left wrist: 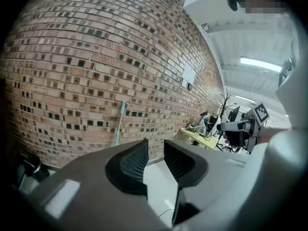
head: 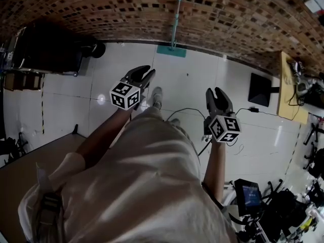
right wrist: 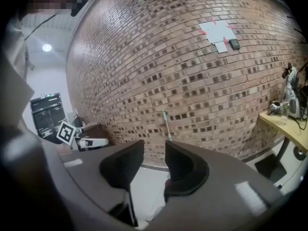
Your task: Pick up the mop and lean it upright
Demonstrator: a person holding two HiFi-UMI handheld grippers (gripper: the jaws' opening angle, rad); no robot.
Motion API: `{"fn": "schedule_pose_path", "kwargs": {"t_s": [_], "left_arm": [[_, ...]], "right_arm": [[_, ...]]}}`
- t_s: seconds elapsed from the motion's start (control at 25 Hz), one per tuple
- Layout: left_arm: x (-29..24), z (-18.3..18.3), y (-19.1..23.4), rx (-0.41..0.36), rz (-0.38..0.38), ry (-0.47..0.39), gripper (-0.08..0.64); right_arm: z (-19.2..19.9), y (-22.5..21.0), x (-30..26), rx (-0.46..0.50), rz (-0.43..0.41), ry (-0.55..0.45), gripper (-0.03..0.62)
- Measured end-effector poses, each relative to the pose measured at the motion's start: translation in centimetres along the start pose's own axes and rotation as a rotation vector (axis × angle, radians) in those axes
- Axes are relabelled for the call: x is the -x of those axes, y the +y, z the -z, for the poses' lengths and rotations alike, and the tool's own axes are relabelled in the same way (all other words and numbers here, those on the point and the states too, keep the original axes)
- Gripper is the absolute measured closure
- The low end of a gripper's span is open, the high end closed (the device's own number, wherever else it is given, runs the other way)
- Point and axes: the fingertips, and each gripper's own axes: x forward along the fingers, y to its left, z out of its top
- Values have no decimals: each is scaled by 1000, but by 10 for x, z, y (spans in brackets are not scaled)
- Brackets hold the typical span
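The mop (head: 175,19) stands upright against the brick wall, its teal pole leaning on the bricks and its flat teal head (head: 171,50) on the white floor at the wall's foot. It is far ahead of both grippers, seen small in the left gripper view as the mop (left wrist: 118,124) and in the right gripper view as the mop (right wrist: 166,124). My left gripper (head: 144,75) is held out over the floor, open, with nothing between its pads. My right gripper (head: 216,92) is beside it, also open and empty.
A dark cabinet (head: 45,49) stands at the wall on the left. A wooden desk (head: 291,90) with clutter is on the right, with a black panel (head: 260,89) on the floor beside it. A cable (head: 187,113) trails across the tiles. Stands and equipment (head: 283,206) crowd the lower right.
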Motion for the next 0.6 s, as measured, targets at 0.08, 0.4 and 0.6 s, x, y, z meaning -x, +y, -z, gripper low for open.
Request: {"fn": "schedule_pose_path", "kwargs": {"t_s": [0.08,0.4,0.6], "left_arm": [[-10,-10,12,-7,14,-4,440],[-41,-35,66,-10,57,10,440],[-55,-42,93,-26,87,24,440]], "right_arm": [[-8,1,-15,3,4,-7,462],[-33,2,-74,-8,44,-26,462],[-36,6,-106,16,75,-27,462]]}}
